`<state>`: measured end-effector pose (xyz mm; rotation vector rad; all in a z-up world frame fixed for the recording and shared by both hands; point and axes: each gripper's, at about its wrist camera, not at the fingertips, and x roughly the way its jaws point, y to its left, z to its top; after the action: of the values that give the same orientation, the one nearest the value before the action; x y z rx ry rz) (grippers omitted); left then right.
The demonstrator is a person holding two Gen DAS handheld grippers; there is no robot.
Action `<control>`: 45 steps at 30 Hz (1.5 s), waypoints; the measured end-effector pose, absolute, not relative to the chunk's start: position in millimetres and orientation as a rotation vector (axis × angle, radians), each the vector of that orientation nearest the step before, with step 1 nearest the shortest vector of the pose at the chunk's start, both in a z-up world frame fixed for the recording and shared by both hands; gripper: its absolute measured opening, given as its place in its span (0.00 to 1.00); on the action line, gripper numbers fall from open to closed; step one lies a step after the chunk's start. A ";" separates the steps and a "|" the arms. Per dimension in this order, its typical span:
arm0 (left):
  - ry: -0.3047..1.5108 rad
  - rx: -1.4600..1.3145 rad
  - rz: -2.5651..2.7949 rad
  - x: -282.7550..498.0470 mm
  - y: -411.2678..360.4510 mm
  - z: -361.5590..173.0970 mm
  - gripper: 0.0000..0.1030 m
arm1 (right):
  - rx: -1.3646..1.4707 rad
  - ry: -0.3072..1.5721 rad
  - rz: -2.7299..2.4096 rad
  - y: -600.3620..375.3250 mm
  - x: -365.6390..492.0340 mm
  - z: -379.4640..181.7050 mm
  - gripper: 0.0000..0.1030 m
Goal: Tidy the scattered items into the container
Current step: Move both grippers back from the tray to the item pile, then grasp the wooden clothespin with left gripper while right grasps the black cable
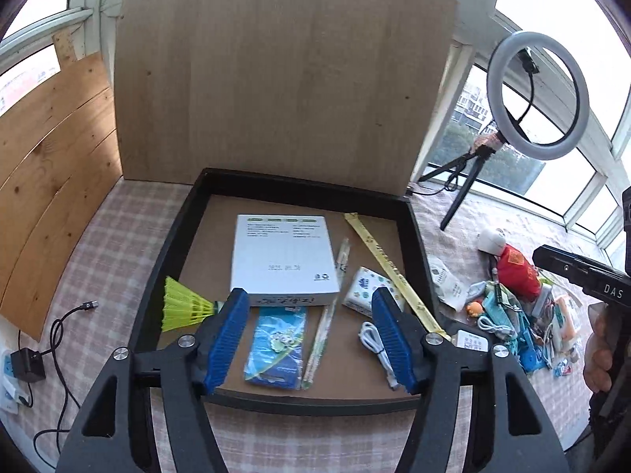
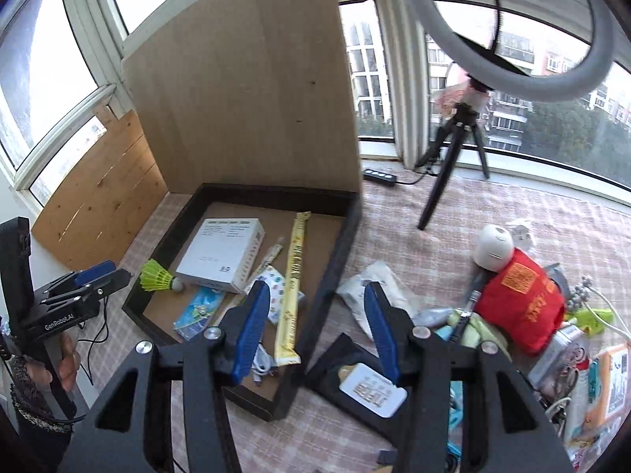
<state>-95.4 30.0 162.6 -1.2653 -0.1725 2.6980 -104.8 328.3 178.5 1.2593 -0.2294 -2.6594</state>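
Note:
The container is a shallow black tray (image 1: pixel 157 272) with a brown floor and a tall wood-grain lid (image 1: pixel 284 79) standing up behind it. Inside lie a white box (image 1: pixel 284 256), a yellow-green shuttlecock (image 1: pixel 185 309), a blue card packet (image 1: pixel 276 343), a tissue pack (image 1: pixel 364 287), a long yellow strip (image 1: pixel 394 272) and a white cable (image 1: pixel 374 343). My left gripper (image 1: pixel 308 295) hovers open over the tray's near half, holding nothing. My right gripper (image 2: pixel 315 288) is open and empty above the tray's right wall (image 2: pixel 339 260). A scattered pile with a red pouch (image 2: pixel 520 299) lies to the right.
A ring light on a tripod (image 2: pixel 453 149) stands behind the pile, a black power strip (image 2: pixel 378 175) beside it. A charger with cable (image 1: pixel 27 362) lies left of the tray, before a leaning wooden panel (image 1: pixel 51 157). A white card on a black piece (image 2: pixel 372 390) lies beside the tray.

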 end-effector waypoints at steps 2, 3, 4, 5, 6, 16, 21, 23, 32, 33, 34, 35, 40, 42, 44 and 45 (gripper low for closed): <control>-0.147 -1.244 2.683 -90.2 49.7 164.5 0.60 | 1.287 -0.205 -2.718 349.8 -91.8 175.2 0.48; -0.130 -1.238 2.669 -88.0 60.0 164.5 0.60 | 1.297 -0.203 -2.747 360.6 -84.6 173.1 0.48; -0.120 -1.231 2.656 -85.1 71.4 164.3 0.60 | 1.304 -0.208 -2.770 371.7 -76.9 170.8 0.48; -0.116 -1.226 2.641 -81.8 83.1 163.5 0.60 | 1.316 -0.211 -2.784 381.7 -69.5 167.8 0.48; -0.113 -1.228 2.618 -78.9 94.7 162.0 0.60 | 1.333 -0.209 -2.798 391.1 -62.5 164.1 0.48; 0.094 -1.280 2.290 -39.3 216.9 116.2 0.48 | 1.450 -0.195 -2.824 443.8 9.4 120.0 0.48; 0.119 -1.332 2.220 -24.8 242.4 97.7 0.46 | 1.515 -0.197 -2.793 446.5 30.2 98.9 0.47; 0.129 -1.339 2.208 -19.9 247.7 94.3 0.44 | 1.535 -0.212 -2.773 445.4 34.0 91.3 0.45; 0.202 -1.352 2.164 -4.6 265.6 84.3 0.44 | 1.577 -0.246 -2.682 435.7 38.4 73.6 0.39; 0.204 -1.360 2.156 -4.0 266.5 81.4 0.42 | 1.586 -0.250 -2.662 435.2 37.4 70.5 0.37; 0.206 -1.368 2.146 -3.1 267.4 78.2 0.40 | 1.596 -0.256 -2.644 435.3 36.1 67.3 0.33; 0.211 -1.376 2.135 -2.1 268.6 74.6 0.39 | 1.603 -0.261 -2.629 435.7 34.9 63.9 0.32; 0.271 -1.418 2.066 3.2 281.6 52.7 0.37 | 1.626 -0.201 -2.579 434.5 24.9 50.5 0.32; 0.286 -1.429 2.055 2.9 286.3 46.0 0.37 | 1.630 -0.146 -2.560 431.5 18.3 47.7 0.32; 0.289 -1.440 2.038 1.3 289.9 40.0 0.37 | 1.635 -0.089 -2.539 427.7 10.9 44.2 0.32; 0.289 -1.444 2.029 0.6 291.7 37.4 0.37 | 1.639 -0.070 -2.522 425.9 7.7 42.0 0.32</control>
<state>0.6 291.7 37.4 -1.4442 0.2892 2.0288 7.7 425.9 42.0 1.6394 -0.0704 -2.5219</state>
